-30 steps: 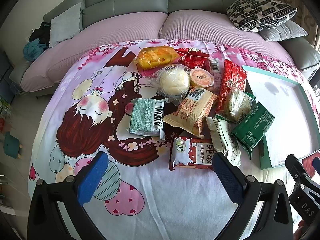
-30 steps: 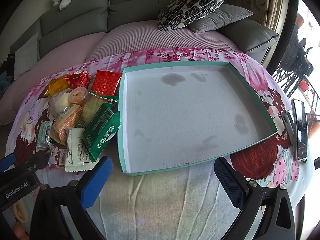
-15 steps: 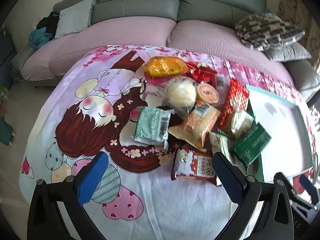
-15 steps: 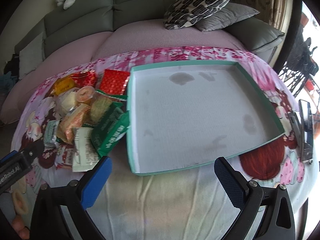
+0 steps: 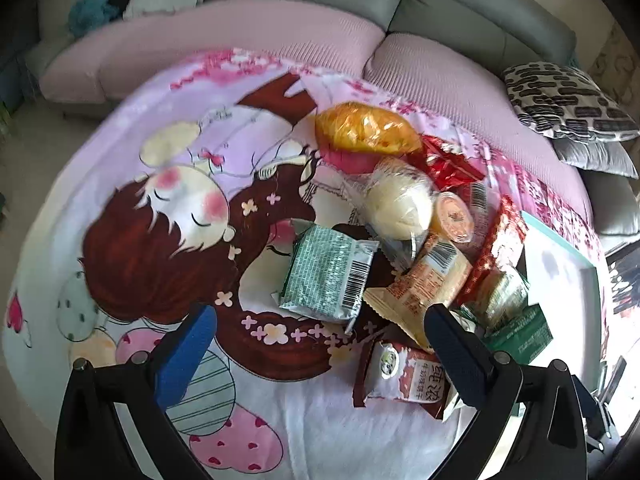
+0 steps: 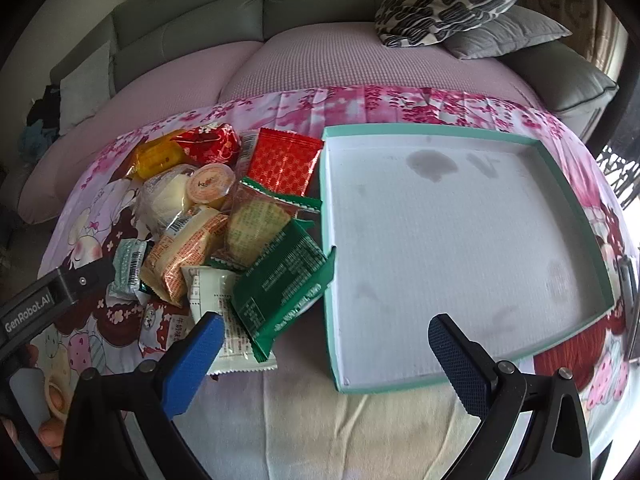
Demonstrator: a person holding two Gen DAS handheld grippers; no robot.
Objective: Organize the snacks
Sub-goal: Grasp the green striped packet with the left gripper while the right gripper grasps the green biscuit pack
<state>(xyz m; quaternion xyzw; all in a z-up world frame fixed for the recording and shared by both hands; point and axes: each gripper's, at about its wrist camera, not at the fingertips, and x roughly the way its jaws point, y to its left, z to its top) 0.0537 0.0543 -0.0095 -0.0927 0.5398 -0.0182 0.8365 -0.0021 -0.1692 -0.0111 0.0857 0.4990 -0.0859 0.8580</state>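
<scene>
At lower left of the left wrist view, the left gripper [image 5: 320,344] is being held wide open and empty above the green-and-silver packet [image 5: 328,276], which would best be pinched across its flat middle. Centre-left in the right wrist view, the snack pile [image 6: 224,232] is being crowded against the teal tray [image 6: 568,184], whose bare floor is offering open room, while at the bottom the right gripper [image 6: 324,344] is also being held wide open, holding nothing.

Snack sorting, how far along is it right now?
Nothing looks done: the teal tray holds no snacks. Nothing is in hand; the left hand-held gripper and right hand-held gripper are open. The whole snack pile beside the tray still needs moving.
</scene>
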